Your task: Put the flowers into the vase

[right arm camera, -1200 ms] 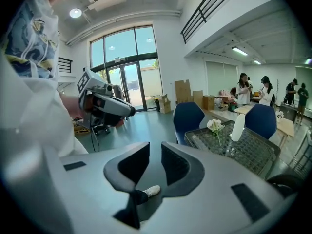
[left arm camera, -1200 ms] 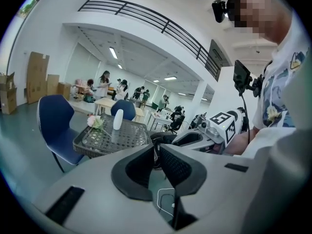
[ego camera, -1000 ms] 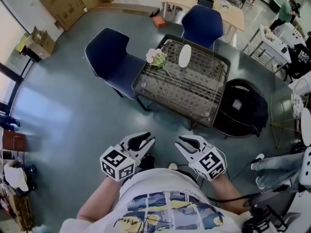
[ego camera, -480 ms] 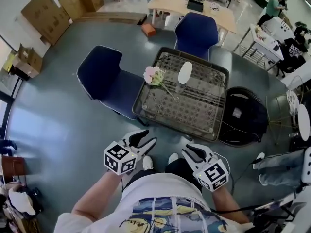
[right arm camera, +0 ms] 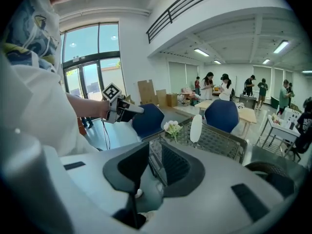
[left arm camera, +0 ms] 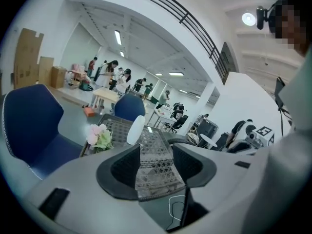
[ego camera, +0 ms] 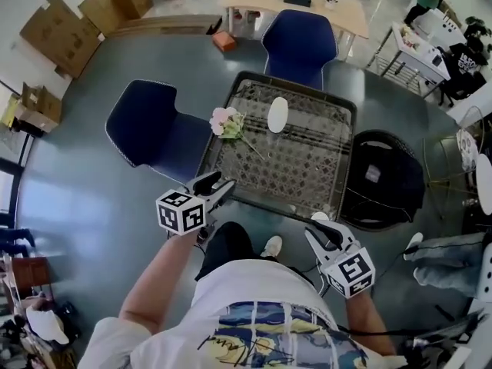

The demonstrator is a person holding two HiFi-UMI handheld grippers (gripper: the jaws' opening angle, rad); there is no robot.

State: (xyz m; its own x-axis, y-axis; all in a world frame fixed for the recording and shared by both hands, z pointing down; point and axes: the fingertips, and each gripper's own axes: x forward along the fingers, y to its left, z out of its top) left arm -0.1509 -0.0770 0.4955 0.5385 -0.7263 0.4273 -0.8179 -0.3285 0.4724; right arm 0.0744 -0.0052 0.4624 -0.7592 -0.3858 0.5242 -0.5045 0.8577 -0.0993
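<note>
Flowers (ego camera: pixel 227 121) are lying near the left edge of the desk (ego camera: pixel 307 177), just beside the white vase (ego camera: pixel 277 114). Left tongs (ego camera: pixel 217 183) are opening and empty, and right tongs (ego camera: pixel 321 225) are slightly apart, empty too. I'd come in low and pinch the stems, not the blooms.

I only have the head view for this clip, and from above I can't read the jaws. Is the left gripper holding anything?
Observer: No. In the left gripper view the left gripper has its jaws apart and opening, with only the table showing through the gap.
Reviewer: And the right one?
Observer: The right gripper is empty too; its own view shows a narrow open gap between the jaws.
Reviewer: Is that white oval the vase, and is it standing?
Observer: Yes, the vase stands upright on the table, apart from the flowers lying to its left.
</note>
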